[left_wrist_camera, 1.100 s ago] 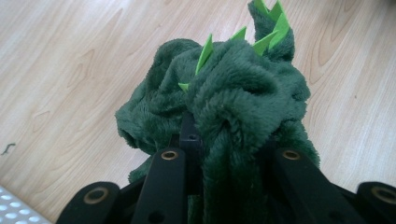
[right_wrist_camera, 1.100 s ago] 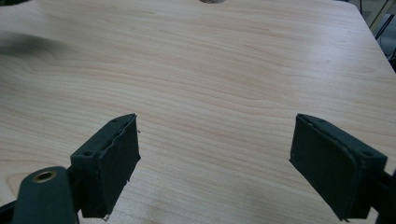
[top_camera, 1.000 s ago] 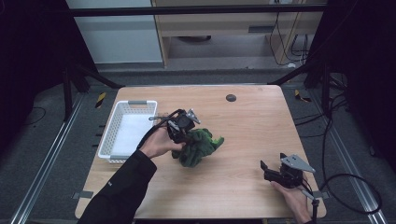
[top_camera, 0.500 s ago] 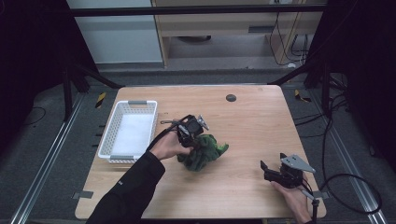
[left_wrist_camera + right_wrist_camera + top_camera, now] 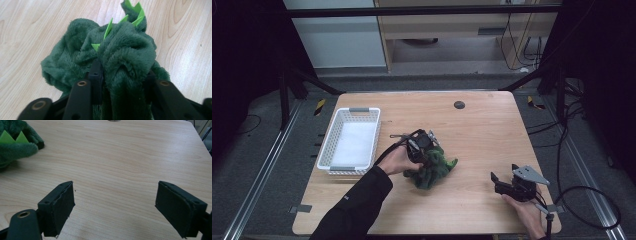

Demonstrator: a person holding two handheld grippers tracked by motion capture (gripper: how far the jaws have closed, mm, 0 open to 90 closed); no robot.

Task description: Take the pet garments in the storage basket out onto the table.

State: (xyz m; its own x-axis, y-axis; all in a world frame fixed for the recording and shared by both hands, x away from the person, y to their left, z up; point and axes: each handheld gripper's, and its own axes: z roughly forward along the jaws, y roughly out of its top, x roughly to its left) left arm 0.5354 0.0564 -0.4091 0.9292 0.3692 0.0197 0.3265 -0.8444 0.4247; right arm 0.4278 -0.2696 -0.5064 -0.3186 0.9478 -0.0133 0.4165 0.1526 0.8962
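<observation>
In the high view, the left hand-held gripper [image 5: 426, 149] is near the middle of the frame, a little left of centre and low, and it points down onto a dark green plush toy [image 5: 435, 170] that lies on the tabletop [image 5: 482, 130]. The person's left hand [image 5: 396, 161] holds this hand-held gripper from the left side, and a dark sleeve [image 5: 354, 207] comes in from the bottom edge of the frame.

In the left gripper view, the plush toy [image 5: 117, 57] covers the centre of the frame, and its bright green spikes [image 5: 130, 15] point toward the upper edge. A thick fold of the plush sits between the two black jaws. The jaws have just been opening, but both of them touch the fabric on its sides, so the left hand-held gripper grips the toy only loosely.

The right hand-held gripper [image 5: 507, 182] is at the lower right of the high view, well apart from the toy, held by the right hand [image 5: 524, 212]. In the right gripper view its jaws stand wide apart with only bare wood between them, and a part of the plush toy [image 5: 15, 143] appears in the upper left corner.

A white plastic basket [image 5: 350, 141] stands on the left part of the tabletop, near the left hand but not touching it. A small dark round spot [image 5: 459, 105] is on the wood toward the upper edge of the tabletop.
</observation>
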